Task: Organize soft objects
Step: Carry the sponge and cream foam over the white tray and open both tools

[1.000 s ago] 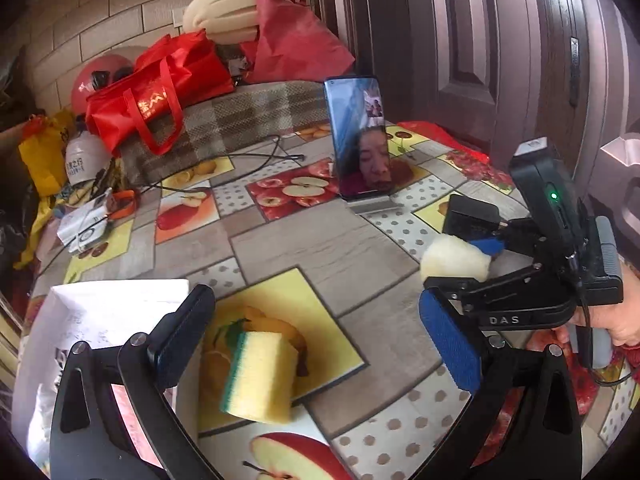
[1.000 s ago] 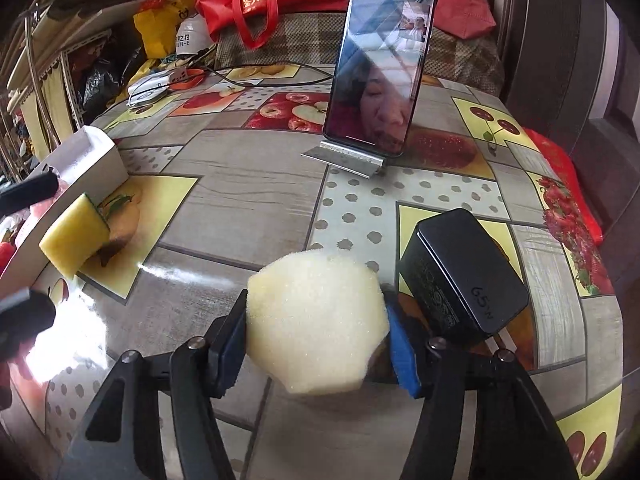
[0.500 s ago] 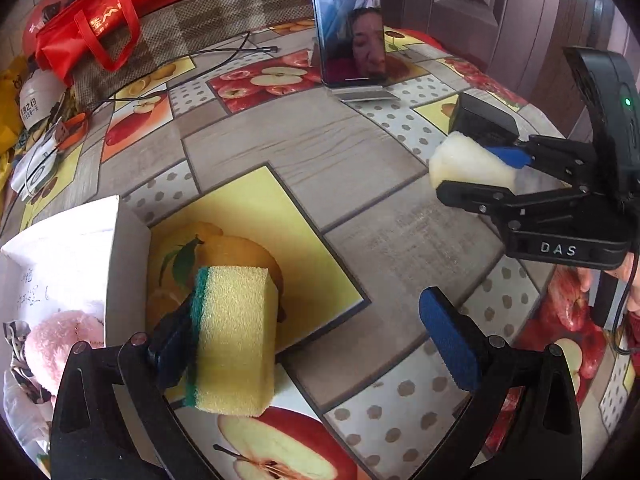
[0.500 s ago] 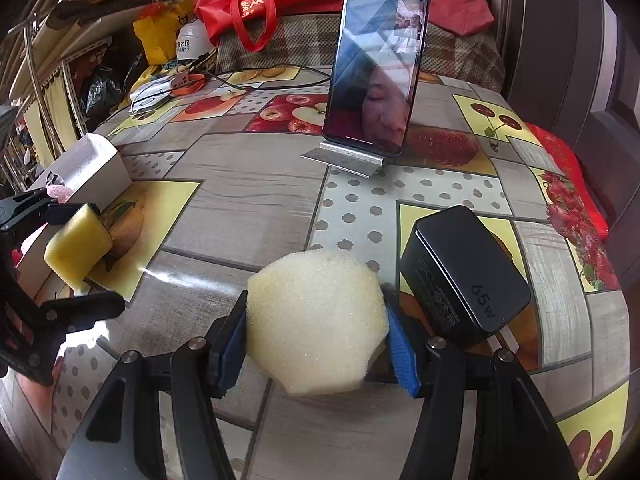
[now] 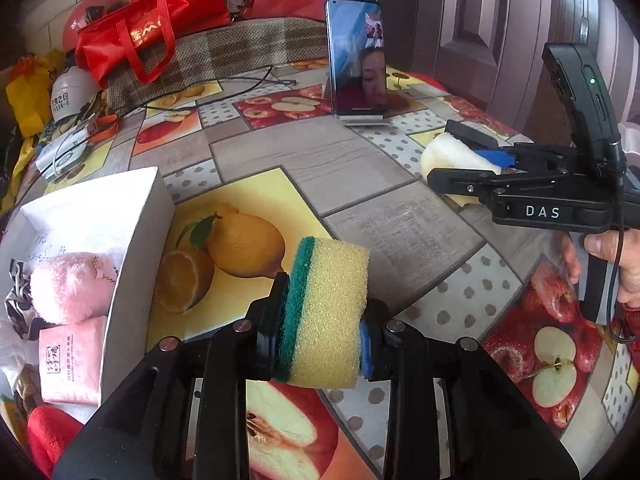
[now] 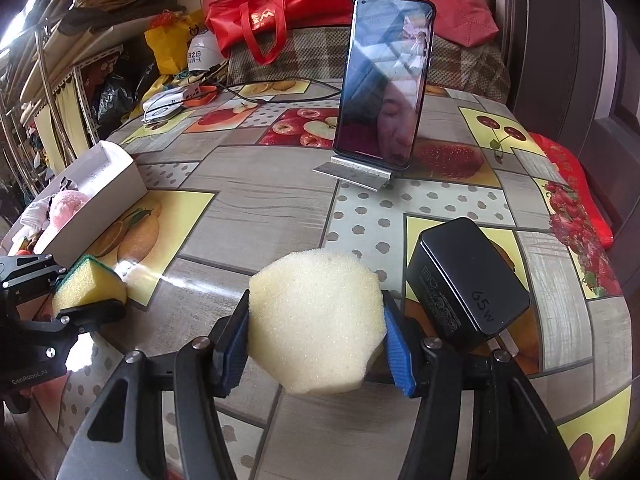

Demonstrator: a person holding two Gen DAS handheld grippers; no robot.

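Observation:
A yellow sponge with a green scrub side sits between the pads of my left gripper, which is shut on it just above the fruit-print tablecloth. To its left stands a white box holding a pink fluffy item and a pink tissue pack. My right gripper has its blue pads pressed on a pale round foam piece, and its jaws are closing a little more. The right wrist view shows the left gripper with the sponge at far left, next to the box.
A phone on a metal stand stands mid-table. A black charger block lies just right of the foam. A red bag, a plaid cushion, cables and small clutter line the far side. A hand holds the right gripper.
My left gripper, wide open a second ago, dropped around the yellow sponge and closed on it. The right gripper has kept its hold on the foam and barely moved.

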